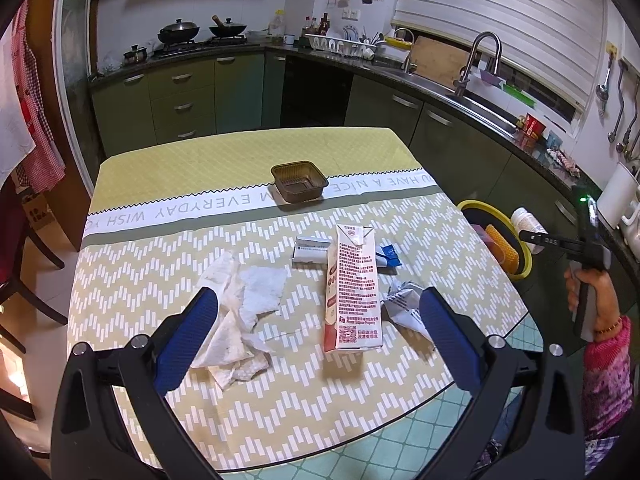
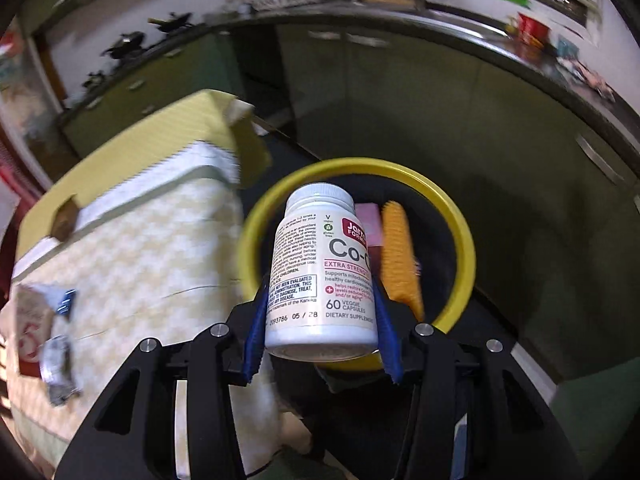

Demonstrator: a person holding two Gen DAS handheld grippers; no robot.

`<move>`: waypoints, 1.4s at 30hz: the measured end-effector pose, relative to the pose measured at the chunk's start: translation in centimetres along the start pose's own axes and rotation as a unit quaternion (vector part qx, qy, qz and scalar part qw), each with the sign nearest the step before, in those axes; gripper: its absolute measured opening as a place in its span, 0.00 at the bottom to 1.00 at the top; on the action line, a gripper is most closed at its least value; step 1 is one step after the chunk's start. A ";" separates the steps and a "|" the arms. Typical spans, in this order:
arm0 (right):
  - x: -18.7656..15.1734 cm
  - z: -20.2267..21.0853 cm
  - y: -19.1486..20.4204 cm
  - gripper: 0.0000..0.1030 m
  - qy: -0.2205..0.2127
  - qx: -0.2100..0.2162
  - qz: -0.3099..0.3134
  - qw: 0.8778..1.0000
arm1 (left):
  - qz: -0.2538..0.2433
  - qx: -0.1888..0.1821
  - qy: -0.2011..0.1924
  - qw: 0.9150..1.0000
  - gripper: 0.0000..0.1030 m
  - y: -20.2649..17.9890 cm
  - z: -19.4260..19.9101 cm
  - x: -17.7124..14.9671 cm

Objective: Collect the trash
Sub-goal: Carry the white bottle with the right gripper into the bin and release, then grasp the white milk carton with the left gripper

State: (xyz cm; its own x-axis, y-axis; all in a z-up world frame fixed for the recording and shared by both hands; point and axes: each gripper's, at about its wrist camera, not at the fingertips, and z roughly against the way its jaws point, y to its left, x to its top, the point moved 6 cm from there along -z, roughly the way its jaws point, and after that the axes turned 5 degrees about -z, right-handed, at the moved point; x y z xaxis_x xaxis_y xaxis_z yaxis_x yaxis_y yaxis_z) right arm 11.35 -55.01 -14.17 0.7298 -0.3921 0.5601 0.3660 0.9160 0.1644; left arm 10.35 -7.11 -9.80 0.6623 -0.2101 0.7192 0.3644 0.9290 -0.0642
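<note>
My right gripper (image 2: 320, 312) is shut on a white supplement bottle (image 2: 320, 272) and holds it over the yellow-rimmed bin (image 2: 464, 240) beside the table; the bottle also shows in the left wrist view (image 1: 526, 220). My left gripper (image 1: 316, 304) is open and empty above the table. Between and before its fingers lie crumpled paper towels (image 1: 240, 312), an upright milk carton (image 1: 354, 292), a crumpled wrapper (image 1: 404, 308), a flattened small carton (image 1: 312, 250) with a blue wrapper (image 1: 390, 256), and a brown plastic tray (image 1: 299, 181) farther back.
The bin (image 1: 524, 272) holds an orange comb-like item (image 2: 400, 264) and a pink item (image 2: 368, 224). The table has a green patterned cloth (image 1: 280, 400). Kitchen cabinets, a sink (image 1: 480, 100) and a stove (image 1: 200, 40) ring the room. A chair stands left.
</note>
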 end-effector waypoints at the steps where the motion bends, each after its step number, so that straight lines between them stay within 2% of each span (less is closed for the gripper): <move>1: 0.1 -0.9 -0.7 0.45 0.004 -0.006 -0.007 1.000 | -0.002 0.000 0.001 1.000 0.93 -0.1 -0.1 0.0; 6: 1.0 -4.5 -2.9 0.47 0.024 -0.019 -0.035 0.999 | -0.009 0.000 0.006 1.000 0.93 -0.6 -0.5 0.0; 8: 1.5 -4.9 -4.0 0.55 0.015 -0.038 -0.055 0.998 | -0.011 -0.002 0.008 1.000 0.93 -0.8 -0.6 -0.1; 13: 1.3 -1.9 -3.9 0.56 -0.021 -0.022 -0.067 0.997 | -0.025 -0.011 0.017 0.999 0.93 -1.6 -1.1 -0.6; 18: -0.9 1.0 -1.6 0.61 -0.039 -0.009 -0.040 0.998 | -0.036 -0.026 0.033 0.998 0.93 -2.5 -2.5 -1.2; 26: -4.4 5.9 3.5 0.61 -0.074 0.034 -0.001 0.997 | -0.047 -0.029 0.067 0.996 0.93 -3.3 -5.4 -2.0; 32: -5.8 7.9 5.0 0.61 -0.082 0.052 0.008 0.995 | -0.047 -0.026 0.086 0.995 0.93 -3.6 -8.2 -2.0; 37: -6.2 8.4 5.5 0.61 -0.081 0.062 0.011 0.995 | -0.048 -0.025 0.093 0.994 0.93 -3.7 -8.7 -2.5; 39: -6.3 8.4 5.6 0.61 -0.079 0.066 0.012 0.995 | -0.055 -0.024 0.090 0.994 0.90 -3.9 -8.6 -2.7; 41: -6.2 8.0 5.5 0.61 -0.077 0.071 0.012 0.994 | -0.060 -0.019 0.089 0.994 0.80 -3.9 -8.7 -2.8; 42: -6.3 8.0 5.6 0.61 -0.076 0.074 0.013 0.994 | -0.061 -0.018 0.092 0.994 0.78 -3.9 -8.9 -2.9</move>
State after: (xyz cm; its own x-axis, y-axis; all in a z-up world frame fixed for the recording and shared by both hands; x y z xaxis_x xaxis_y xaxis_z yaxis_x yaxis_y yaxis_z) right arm 4.19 -46.72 -10.29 0.6383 -0.3605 0.6801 0.2513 0.9327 0.2586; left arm 12.86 -12.83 -17.76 0.7187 -0.3750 0.5854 0.4701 0.8825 -0.0117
